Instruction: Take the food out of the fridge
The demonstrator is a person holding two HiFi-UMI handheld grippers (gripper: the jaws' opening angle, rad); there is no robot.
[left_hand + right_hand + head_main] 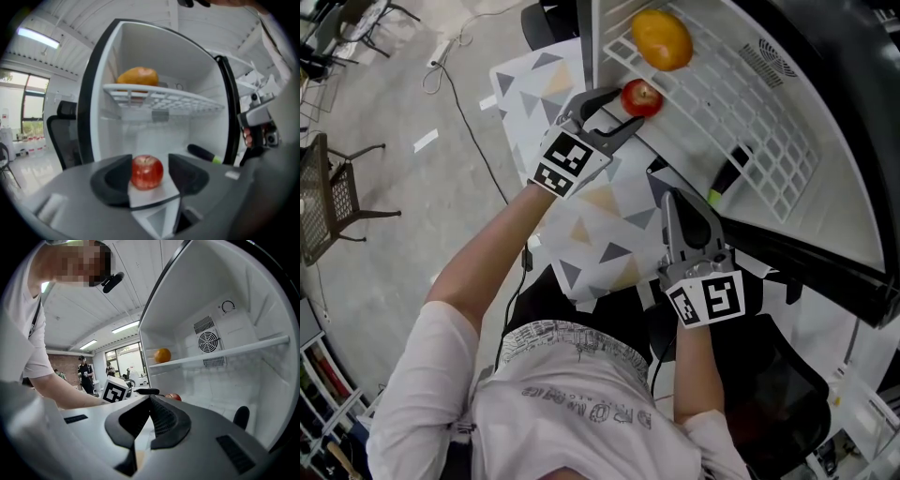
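Note:
A red apple rests at the far edge of the patterned table, just in front of the open fridge. My left gripper stands open with the apple between its jaws; one jaw lies close against it and the other stands apart. An orange sits on the fridge's white wire shelf. A dark long item with a green end lies on the fridge floor. My right gripper is shut and empty, nearer to me over the table.
The fridge's black door frame runs along the right. A black office chair stands left of the fridge, and a mesh chair is on the floor at far left. People stand in the background.

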